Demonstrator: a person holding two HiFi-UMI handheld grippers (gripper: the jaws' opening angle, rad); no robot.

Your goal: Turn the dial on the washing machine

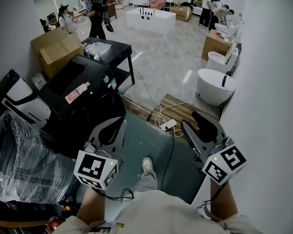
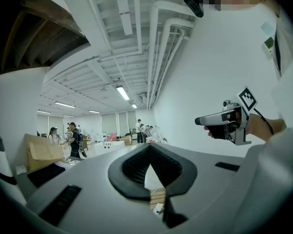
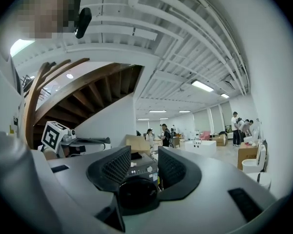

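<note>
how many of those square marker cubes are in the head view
2. One marker cube sits at lower left on the left tongs; the other marker cube sits at lower right on the right tongs. None looks hidden.

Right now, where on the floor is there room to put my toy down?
The teal floor around the shoe is bare, and so is the grey floor between the black table and the white tub. Around the pallet it is crowded with cables and a power strip.
</note>
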